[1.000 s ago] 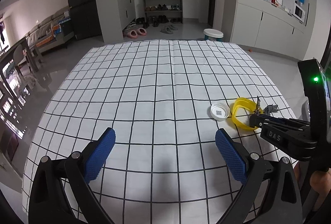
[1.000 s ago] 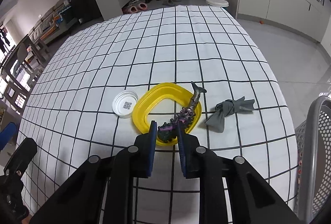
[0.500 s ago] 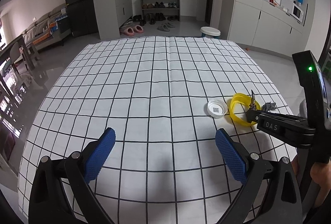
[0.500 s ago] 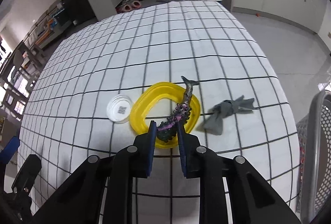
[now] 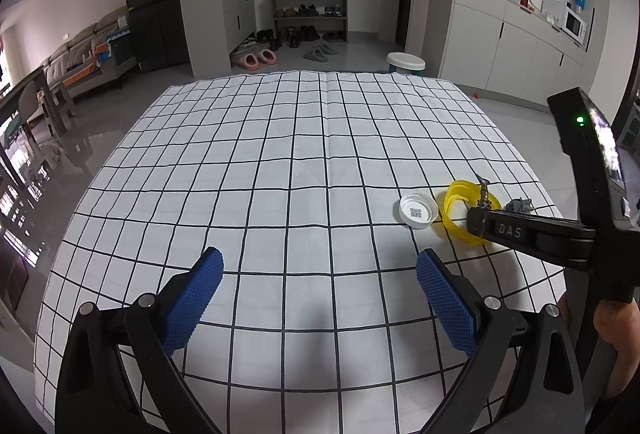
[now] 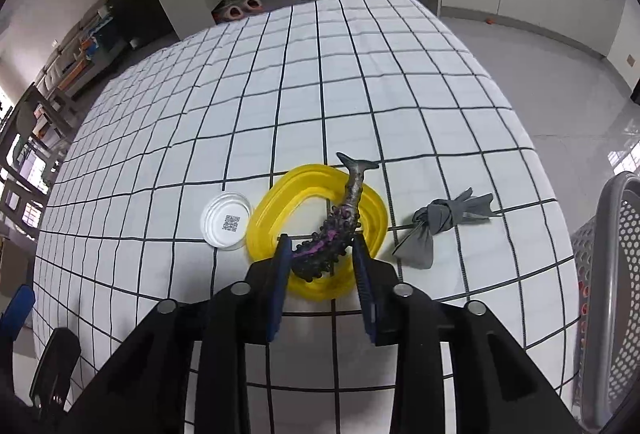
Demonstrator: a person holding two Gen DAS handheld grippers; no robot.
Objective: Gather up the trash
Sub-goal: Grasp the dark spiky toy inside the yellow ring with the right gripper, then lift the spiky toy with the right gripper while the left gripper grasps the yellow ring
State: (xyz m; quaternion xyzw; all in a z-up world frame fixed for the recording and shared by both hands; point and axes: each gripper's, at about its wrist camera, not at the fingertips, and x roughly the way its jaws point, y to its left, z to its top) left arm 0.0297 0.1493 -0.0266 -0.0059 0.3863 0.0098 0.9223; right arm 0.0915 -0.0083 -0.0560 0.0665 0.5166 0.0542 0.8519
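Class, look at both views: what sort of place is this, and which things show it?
Most likely a lived-in home: a grey sofa, a shoe rack with slippers and a white microwave on kitchen cabinets.

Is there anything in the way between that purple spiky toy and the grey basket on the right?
Nothing tall. The right gripper is around the purple toy, over the yellow ring. Between it and the grey basket lies only a flat knotted grey cloth on the checked tablecloth.
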